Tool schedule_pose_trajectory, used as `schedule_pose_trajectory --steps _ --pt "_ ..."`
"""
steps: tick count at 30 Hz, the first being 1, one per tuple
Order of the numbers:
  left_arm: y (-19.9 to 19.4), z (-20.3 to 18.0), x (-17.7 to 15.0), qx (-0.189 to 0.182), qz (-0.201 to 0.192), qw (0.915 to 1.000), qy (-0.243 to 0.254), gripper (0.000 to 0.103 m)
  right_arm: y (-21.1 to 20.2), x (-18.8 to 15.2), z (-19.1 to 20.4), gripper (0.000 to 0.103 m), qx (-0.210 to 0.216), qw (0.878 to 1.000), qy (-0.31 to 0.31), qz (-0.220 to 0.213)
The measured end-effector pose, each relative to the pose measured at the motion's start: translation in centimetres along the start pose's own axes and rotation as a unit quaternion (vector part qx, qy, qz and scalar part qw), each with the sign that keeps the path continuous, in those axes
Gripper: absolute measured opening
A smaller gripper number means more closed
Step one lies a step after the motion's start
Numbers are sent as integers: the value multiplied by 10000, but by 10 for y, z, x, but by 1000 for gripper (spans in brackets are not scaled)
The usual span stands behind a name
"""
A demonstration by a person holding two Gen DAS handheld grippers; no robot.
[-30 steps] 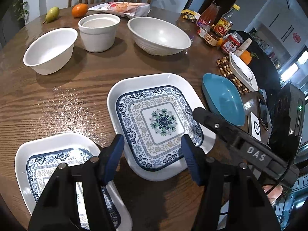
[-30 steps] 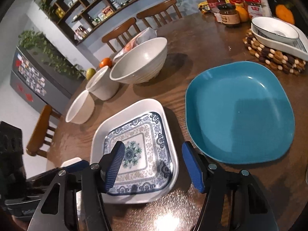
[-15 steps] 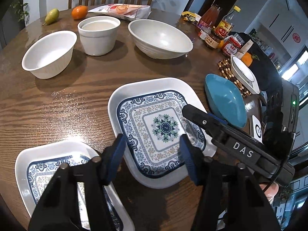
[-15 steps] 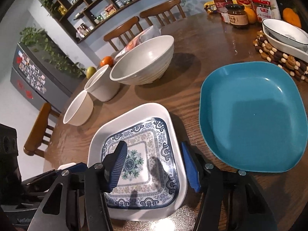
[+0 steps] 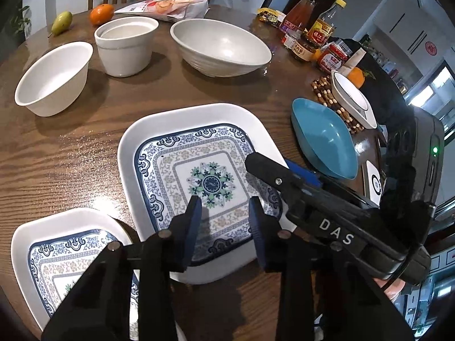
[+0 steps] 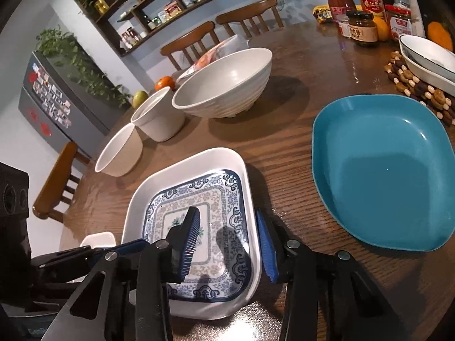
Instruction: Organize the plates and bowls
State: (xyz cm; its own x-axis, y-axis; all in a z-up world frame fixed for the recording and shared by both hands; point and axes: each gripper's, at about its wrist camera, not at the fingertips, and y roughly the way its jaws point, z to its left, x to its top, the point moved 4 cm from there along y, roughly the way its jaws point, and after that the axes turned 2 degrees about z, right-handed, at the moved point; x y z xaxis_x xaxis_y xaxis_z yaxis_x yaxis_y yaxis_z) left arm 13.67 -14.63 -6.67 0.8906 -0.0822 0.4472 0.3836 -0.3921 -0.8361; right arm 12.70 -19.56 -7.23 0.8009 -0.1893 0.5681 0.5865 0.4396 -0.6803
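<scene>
Both grippers have just been closing: the left gripper [image 5: 224, 216] and right gripper [image 6: 227, 236] each straddle, without clearly pinching, the near rim of the patterned square plate [image 5: 182, 142], probably to lift it together.

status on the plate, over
Left gripper just closing over patterned plate, empty. Right gripper just closing astride its rim, grip unclear. Nothing blocking.

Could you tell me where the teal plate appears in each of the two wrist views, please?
Left wrist: teal plate at the right, squeezed edge-on beyond the right gripper.
Right wrist: teal plate fills the right half, seen broadly.
Shared landmark: the big ribbed white bowl, farther back on the table.
</scene>
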Motion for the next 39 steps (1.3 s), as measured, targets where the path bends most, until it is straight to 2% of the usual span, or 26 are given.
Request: schedule_pose_trajectory --steps 7,11,13,20,22,27,32,35,39 --pt "-2 -3 -1 -81 -8 9999 62 30 0 -1 -1 43 52 10000 45 -21" --pt "-9 2 1 127 -127 9998 70 30 -1 -1 0 43 -117 9999 10 -53" --pt "-14 8 4 180 -187 9997 -1 30 -1 -1 0 43 -156 9999 5 -49" --pt "-32 32 13 228 -233 9985 -440 39 -3 -1 -5 43 -192 9997 109 -40" --pt "-31 36 13 364 -188 9980 -482 41 -3 0 -6 43 -214 9997 121 -30" --pt "-22 43 17 321 -7 9974 -652 42 -2 2 -8 43 -248 9996 146 -56" --pt "-20 51 20 536 -53 9956 -767 43 -2 3 -8 43 -266 9995 145 -48" --pt "-21 57 21 590 -112 9943 -880 49 -1 3 -8 43 -209 9997 151 -35" --pt "-13 56 20 629 -8 9946 -825 48 1 4 -7 43 -85 9998 176 -9"
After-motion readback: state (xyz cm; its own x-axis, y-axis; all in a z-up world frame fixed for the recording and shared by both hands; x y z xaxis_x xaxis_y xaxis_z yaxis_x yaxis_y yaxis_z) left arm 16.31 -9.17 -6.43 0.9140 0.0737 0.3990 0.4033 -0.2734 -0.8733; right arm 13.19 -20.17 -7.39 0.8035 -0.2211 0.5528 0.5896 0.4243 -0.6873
